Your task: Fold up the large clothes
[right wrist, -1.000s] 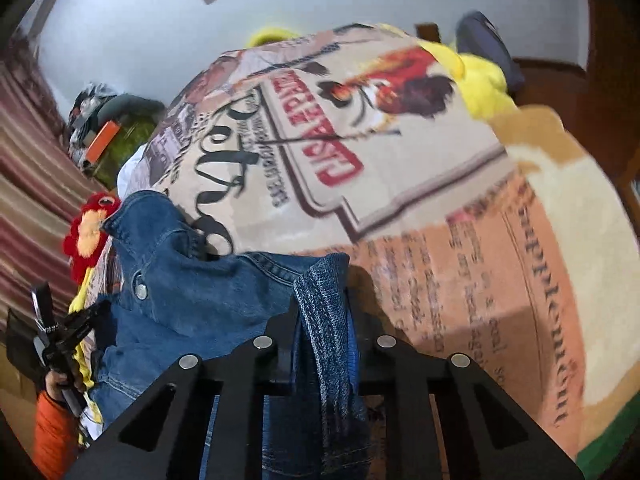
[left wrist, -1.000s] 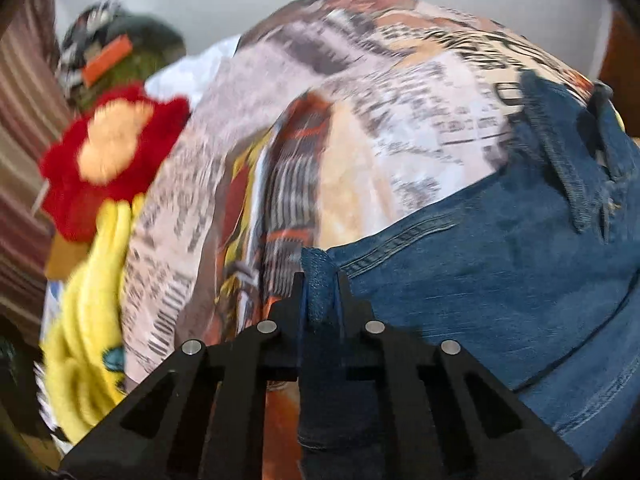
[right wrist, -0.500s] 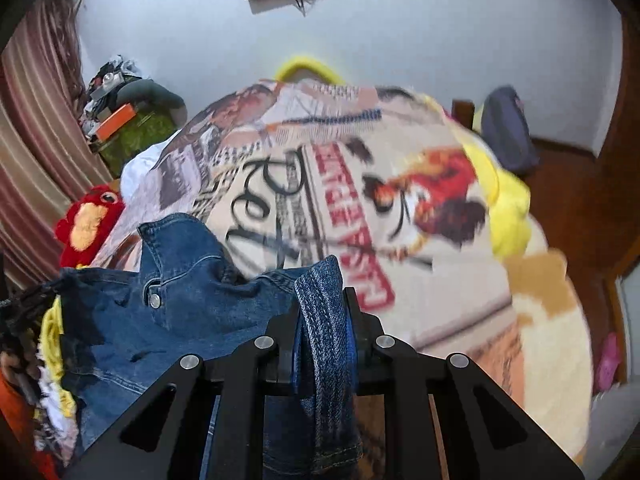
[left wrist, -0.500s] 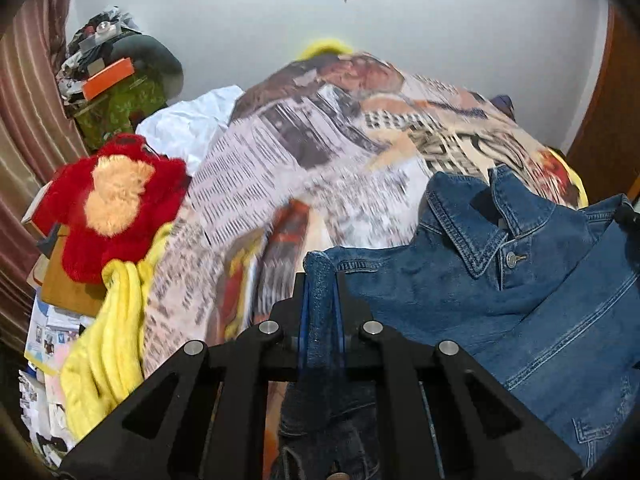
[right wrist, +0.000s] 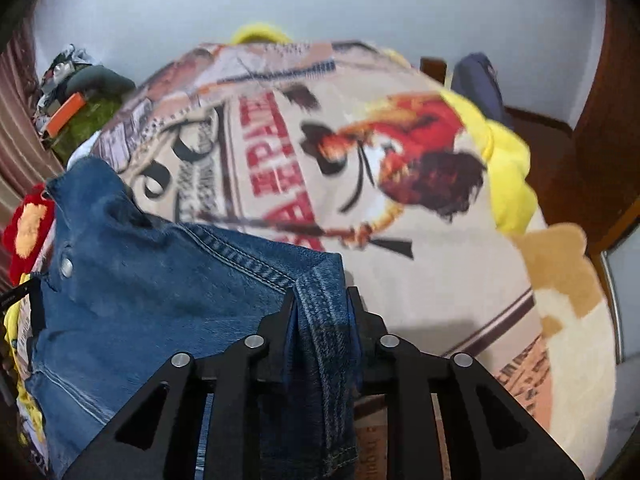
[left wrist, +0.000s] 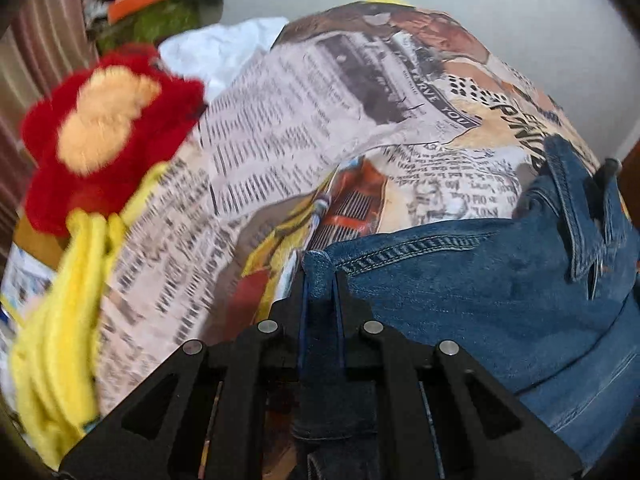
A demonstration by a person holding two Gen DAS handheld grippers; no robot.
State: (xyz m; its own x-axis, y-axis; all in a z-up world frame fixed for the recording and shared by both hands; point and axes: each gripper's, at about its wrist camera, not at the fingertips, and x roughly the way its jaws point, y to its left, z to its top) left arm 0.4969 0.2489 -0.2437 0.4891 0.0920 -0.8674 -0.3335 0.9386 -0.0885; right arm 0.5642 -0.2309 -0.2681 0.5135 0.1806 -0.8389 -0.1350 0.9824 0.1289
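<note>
A blue denim jacket point(left wrist: 480, 280) is stretched between both grippers over a bed covered by a newspaper-print blanket point(left wrist: 300, 128). My left gripper point(left wrist: 320, 280) is shut on one shoulder corner of the jacket. My right gripper point(right wrist: 322, 300) is shut on the other corner, where the denim point(right wrist: 160, 280) bunches between the fingers and hangs down. The collar point(left wrist: 576, 208) shows at the right of the left wrist view. In the right wrist view it point(right wrist: 84, 184) shows at the left with a metal button point(right wrist: 66, 267). The lower jacket is hidden below the frames.
A red and orange plush toy point(left wrist: 108, 132) and a yellow cloth point(left wrist: 60, 340) lie at the bed's left edge. A white cloth point(left wrist: 224, 48) and a cluttered green pile point(left wrist: 160, 12) sit behind. A yellow plush point(right wrist: 504, 168) and a tan blanket point(right wrist: 560, 280) lie at the right edge.
Both grippers have dropped and tipped down toward the bed with the jacket. The jacket's collar now lies closer to the blanket and the wall shows less.
</note>
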